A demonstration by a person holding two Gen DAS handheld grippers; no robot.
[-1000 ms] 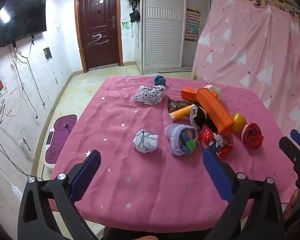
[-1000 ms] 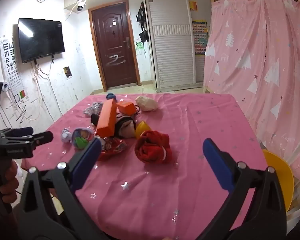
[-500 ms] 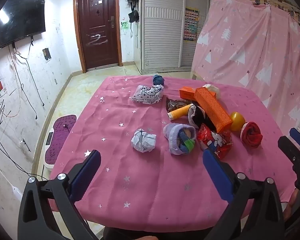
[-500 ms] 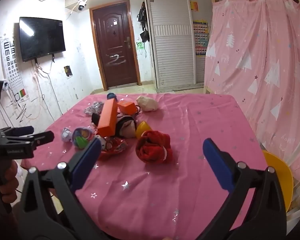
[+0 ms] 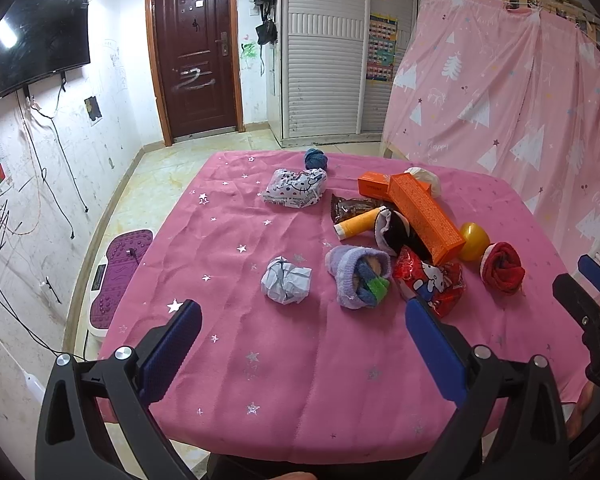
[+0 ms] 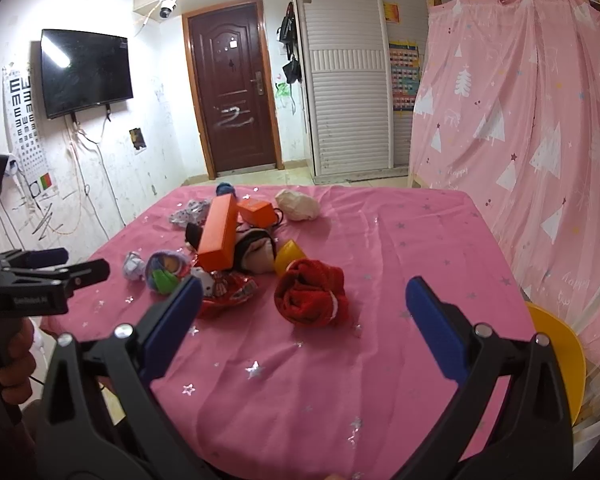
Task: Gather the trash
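The crumpled paper ball (image 5: 286,286) lay on the pink tablecloth (image 5: 300,360), just left of the purple sock bundle (image 5: 358,276). It looked light and crushable, best pinched across its middle. Left gripper (image 5: 304,344) and right gripper (image 6: 304,320) hovered, fingers spread, empty.
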